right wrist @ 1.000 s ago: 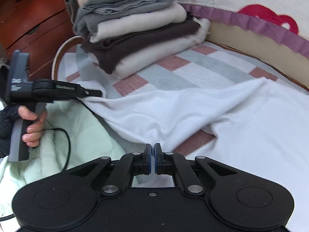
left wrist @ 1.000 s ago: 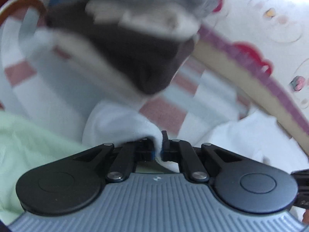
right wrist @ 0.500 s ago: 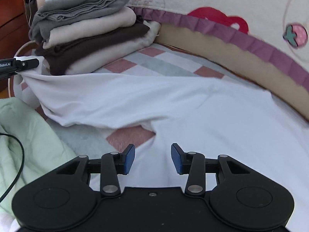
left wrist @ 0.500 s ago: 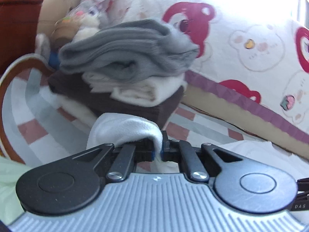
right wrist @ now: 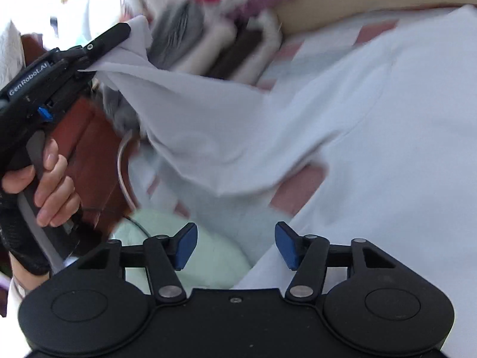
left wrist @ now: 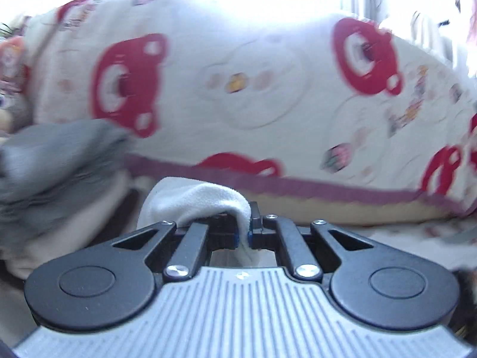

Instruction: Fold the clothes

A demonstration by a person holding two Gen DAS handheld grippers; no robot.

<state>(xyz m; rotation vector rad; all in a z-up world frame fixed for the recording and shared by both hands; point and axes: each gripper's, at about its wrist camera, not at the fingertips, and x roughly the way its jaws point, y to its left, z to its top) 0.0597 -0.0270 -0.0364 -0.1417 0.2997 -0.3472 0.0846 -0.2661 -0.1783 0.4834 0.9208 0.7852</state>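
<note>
A corner of the white garment (right wrist: 268, 125) is pinched between the closed fingers of the left gripper (left wrist: 244, 232) and held raised above the bed (right wrist: 298, 191), the cloth stretched down to where the rest lies spread. The right gripper (right wrist: 235, 246) is held with its fingers wide apart and nothing between them, above the garment's edge and a pale green cloth (right wrist: 208, 259). A blurred stack of folded clothes (right wrist: 214, 44) is seen behind.

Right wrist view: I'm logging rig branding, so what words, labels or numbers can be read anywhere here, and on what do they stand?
"GenRobot.AI": white lettering on the black body of the left gripper, which is held in the person's hand.
The bedspread with red bear prints carries small coloured motifs; too blurred to tell whether any is lettering.
Nothing else readable in either view.
</note>
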